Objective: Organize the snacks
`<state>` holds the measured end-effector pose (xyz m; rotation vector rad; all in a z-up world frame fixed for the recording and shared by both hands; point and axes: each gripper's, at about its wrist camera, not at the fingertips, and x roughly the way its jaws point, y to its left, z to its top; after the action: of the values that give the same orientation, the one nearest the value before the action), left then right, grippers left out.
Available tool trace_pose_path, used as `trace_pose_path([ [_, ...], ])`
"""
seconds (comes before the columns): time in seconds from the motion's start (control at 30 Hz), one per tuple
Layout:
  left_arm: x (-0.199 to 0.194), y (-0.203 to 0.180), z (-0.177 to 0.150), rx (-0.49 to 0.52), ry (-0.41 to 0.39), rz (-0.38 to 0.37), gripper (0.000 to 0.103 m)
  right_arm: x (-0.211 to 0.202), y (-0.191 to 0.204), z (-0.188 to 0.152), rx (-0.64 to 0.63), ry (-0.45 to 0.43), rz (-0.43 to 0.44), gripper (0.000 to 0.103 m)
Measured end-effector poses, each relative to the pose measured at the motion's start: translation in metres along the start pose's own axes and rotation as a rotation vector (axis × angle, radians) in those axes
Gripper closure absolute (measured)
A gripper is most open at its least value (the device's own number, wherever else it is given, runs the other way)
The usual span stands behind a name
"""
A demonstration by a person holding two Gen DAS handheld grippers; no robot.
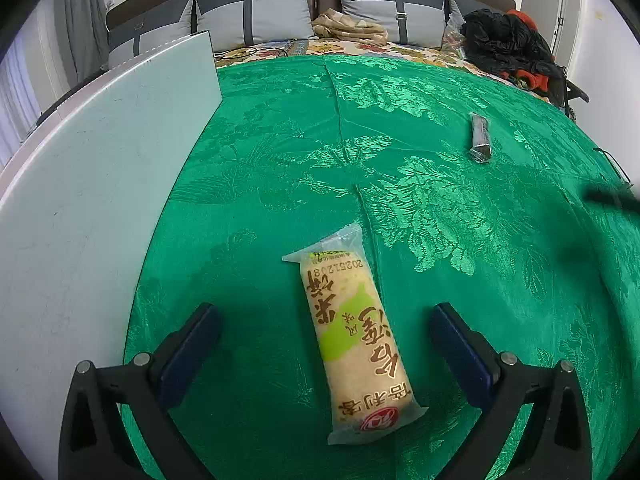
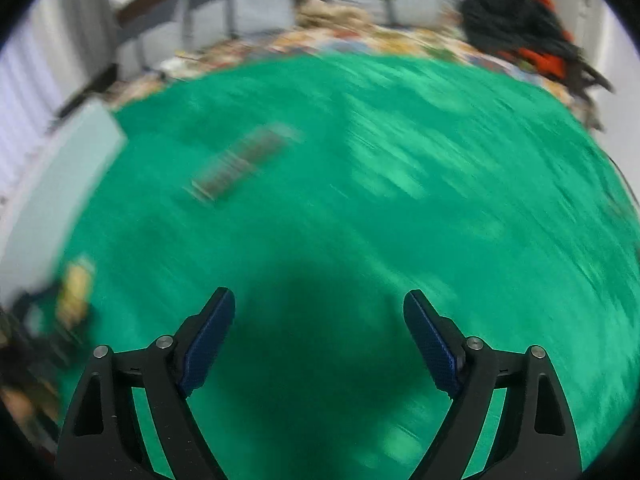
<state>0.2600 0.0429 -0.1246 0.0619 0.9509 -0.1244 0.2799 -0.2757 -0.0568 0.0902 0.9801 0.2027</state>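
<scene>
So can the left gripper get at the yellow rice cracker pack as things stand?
Probably yes: the left gripper is open, the rice cracker pack lies between its fingers, nothing covering it.

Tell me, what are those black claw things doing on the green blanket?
A person is tidying snacks with two hand-held grippers. The left gripper is wide open, with a yellow rice cracker packet lying on the green cloth between its fingers, not pinched yet. The right gripper is open too and holds nothing; its picture is blurry. A small dark snack bar lies farther off, and a white board sits on the left.
</scene>
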Motion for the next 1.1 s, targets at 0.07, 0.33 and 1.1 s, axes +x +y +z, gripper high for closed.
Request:
trace_pose_path([
  [0.07, 0.0, 0.0, 0.0, 0.0, 0.0, 0.0, 0.0, 0.02, 0.027, 0.032, 0.013, 0.025, 0.045, 0.015],
  [0.33, -0.001, 0.0, -0.001, 0.0, 0.0, -0.001, 0.0, 0.102, 0.085, 0.077, 0.021, 0.213, -0.141, 0.025],
  [1.1, 0.0, 0.0, 0.001, 0.001, 0.0, -0.001, 0.0, -0.038, 0.025, -0.076, -0.04, -0.004, 0.03, 0.069],
])
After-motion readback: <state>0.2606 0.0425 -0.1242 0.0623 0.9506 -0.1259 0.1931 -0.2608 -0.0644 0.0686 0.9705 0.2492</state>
